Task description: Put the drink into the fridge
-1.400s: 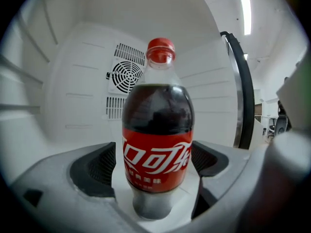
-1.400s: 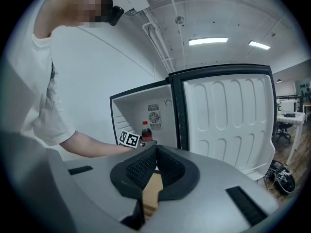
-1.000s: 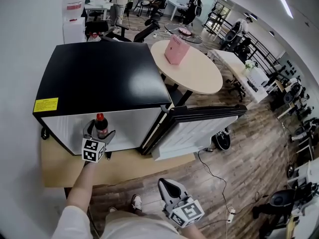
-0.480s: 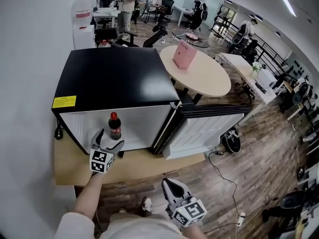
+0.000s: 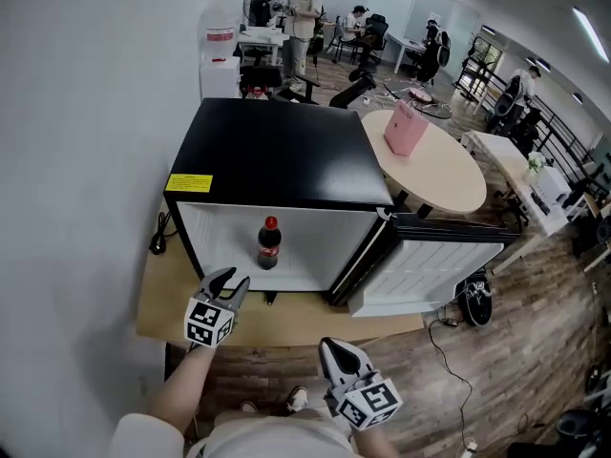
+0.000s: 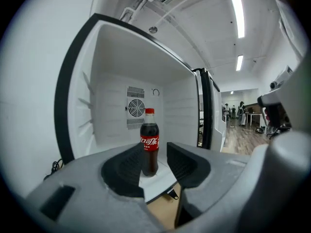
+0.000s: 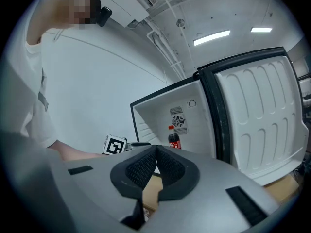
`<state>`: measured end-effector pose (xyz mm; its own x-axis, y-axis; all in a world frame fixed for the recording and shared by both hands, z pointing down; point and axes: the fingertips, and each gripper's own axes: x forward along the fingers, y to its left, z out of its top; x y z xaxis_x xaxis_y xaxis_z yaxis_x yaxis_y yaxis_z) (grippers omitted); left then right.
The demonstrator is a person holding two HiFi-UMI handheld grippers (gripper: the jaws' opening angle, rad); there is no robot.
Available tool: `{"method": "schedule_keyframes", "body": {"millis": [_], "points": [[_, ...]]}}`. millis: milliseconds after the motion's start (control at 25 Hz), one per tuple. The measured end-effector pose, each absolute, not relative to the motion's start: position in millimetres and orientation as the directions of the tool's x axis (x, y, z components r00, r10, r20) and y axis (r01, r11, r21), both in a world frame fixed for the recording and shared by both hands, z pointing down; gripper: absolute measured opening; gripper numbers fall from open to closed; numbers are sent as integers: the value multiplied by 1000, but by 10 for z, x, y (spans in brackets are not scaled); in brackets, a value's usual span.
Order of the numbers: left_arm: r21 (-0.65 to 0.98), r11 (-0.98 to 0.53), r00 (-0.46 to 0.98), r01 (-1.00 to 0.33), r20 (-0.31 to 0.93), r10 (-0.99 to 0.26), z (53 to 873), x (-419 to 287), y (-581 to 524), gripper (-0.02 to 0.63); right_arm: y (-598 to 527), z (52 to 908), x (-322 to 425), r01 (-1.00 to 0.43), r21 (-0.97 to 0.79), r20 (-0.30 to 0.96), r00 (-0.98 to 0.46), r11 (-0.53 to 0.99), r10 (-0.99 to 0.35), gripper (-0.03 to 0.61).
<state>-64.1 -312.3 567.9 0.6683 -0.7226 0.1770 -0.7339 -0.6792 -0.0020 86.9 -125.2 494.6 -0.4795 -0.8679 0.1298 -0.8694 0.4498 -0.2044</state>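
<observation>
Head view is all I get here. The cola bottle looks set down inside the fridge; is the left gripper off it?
Observer: Yes. The left gripper view shows the left gripper with its jaws apart and nothing between them; they have just been closing. The cola bottle stands upright beyond them on the fridge floor.
Operator: How far in does it stand?
Observer: Toward the front of the floor. A round fan grille shows on the back wall behind it.
Operator: And the right gripper?
Observer: In its own view the right gripper has its jaws together and is empty. It faces the open door, which has a ribbed white liner.
</observation>
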Motion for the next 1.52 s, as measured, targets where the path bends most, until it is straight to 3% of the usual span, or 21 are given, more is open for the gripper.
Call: {"method": "schedule_keyframes", "body": {"millis": [160, 280, 760, 1080, 1520], "points": [[26, -648, 643, -761, 170, -747, 5600, -868, -2946, 48, -1336, 4945, 793, -840, -214, 128, -530, 498, -839, 0], [30, -656, 650, -754, 172, -740, 5560, -954, -2799, 19, -1451, 4945, 750, -821, -223, 128, -559, 526, -819, 0], [-30, -521, 517, -853, 84, -852, 4784, -1458, -2425, 15, -1723, 4675, 699, -756, -189, 92, -649, 626, -755, 0], [-99, -457, 459, -884, -6, -888, 4260, -1787, -2124, 15, -1786, 4501, 1120, -803, -160, 72, -589, 573, -805, 0], [-56, -377, 381, -924, -122, -916, 3869, -2020, -1697, 15, -1780, 4315, 1538, -857, -132, 40, -507, 498, -861, 0]]}}
